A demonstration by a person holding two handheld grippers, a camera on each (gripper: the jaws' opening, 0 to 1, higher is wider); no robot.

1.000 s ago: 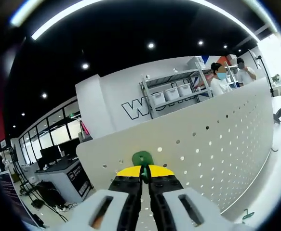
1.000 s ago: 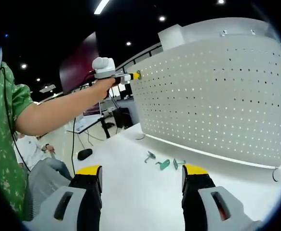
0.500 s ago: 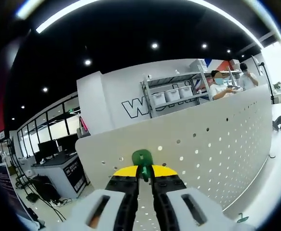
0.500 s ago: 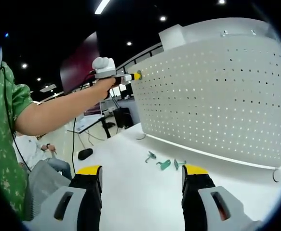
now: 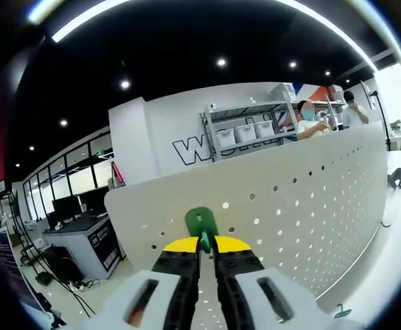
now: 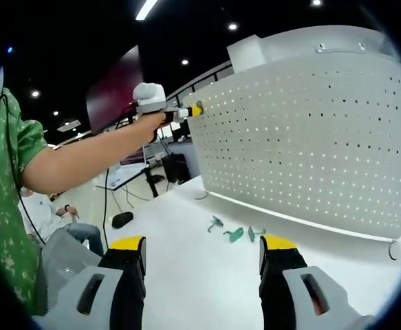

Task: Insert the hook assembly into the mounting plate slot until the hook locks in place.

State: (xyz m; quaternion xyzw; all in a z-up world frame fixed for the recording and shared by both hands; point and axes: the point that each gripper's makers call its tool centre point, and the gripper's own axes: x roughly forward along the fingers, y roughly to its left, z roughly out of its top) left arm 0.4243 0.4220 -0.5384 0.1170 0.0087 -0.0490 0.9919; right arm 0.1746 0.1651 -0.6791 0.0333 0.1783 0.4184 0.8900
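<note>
A green hook [image 5: 201, 223] is pinched between the yellow-tipped jaws of my left gripper [image 5: 201, 243], right at the upper left corner of the white perforated mounting plate [image 5: 303, 206]. In the right gripper view the same left gripper [image 6: 194, 109], held by a person's outstretched arm, touches the top left corner of the plate [image 6: 310, 137]. My right gripper [image 6: 201, 249] stands open low over the white table, nothing between its jaws. Three loose green hooks [image 6: 233, 233] lie on the table in front of the plate.
A white table [image 6: 186, 227] carries the plate. A black mouse-like object [image 6: 121, 219] lies at its left edge. Another person sits low at left. Shelving with bins [image 5: 245, 134] and two people stand behind the plate. A green hook [image 5: 342, 313] lies on the table.
The hook in my left gripper has risen slightly against the plate's corner. My right gripper has stayed still.
</note>
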